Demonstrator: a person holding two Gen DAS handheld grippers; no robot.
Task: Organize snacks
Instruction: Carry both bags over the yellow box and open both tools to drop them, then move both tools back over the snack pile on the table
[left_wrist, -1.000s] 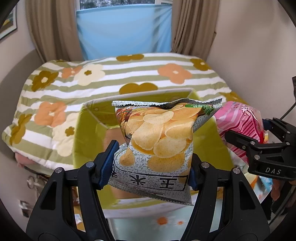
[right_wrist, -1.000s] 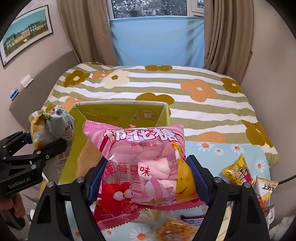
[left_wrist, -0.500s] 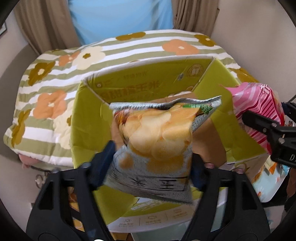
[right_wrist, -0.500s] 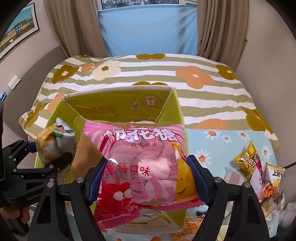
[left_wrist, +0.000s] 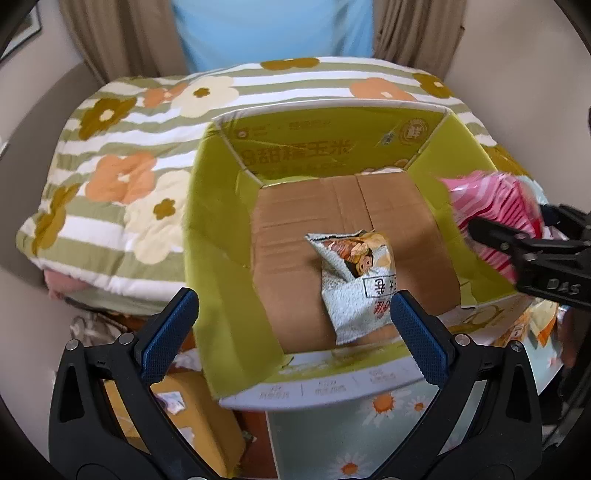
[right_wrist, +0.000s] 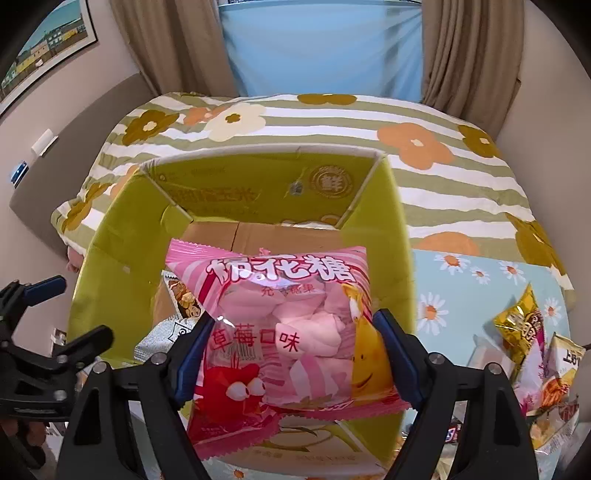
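An open yellow-green cardboard box (left_wrist: 221, 206) stands in front of me, its brown floor bare but for a grey chips bag (left_wrist: 356, 280) lying inside. My left gripper (left_wrist: 293, 332) is open and empty above the box's near edge. My right gripper (right_wrist: 293, 350) is shut on a pink marshmallow bag (right_wrist: 284, 321) and holds it over the box (right_wrist: 391, 229). The chips bag (right_wrist: 177, 314) shows partly behind the pink bag. The pink bag also shows at the right of the left wrist view (left_wrist: 491, 218).
A bed with a striped flower quilt (right_wrist: 424, 122) lies behind the box. Several loose snack bags (right_wrist: 532, 332) lie on the daisy-print cloth (right_wrist: 461, 280) at the right. An orange box (left_wrist: 192, 424) sits below left of the cardboard box.
My left gripper has opened and dropped the chips bag into the box. Both grippers have moved forward and tilted down over the box; the right one still holds the pink bag.
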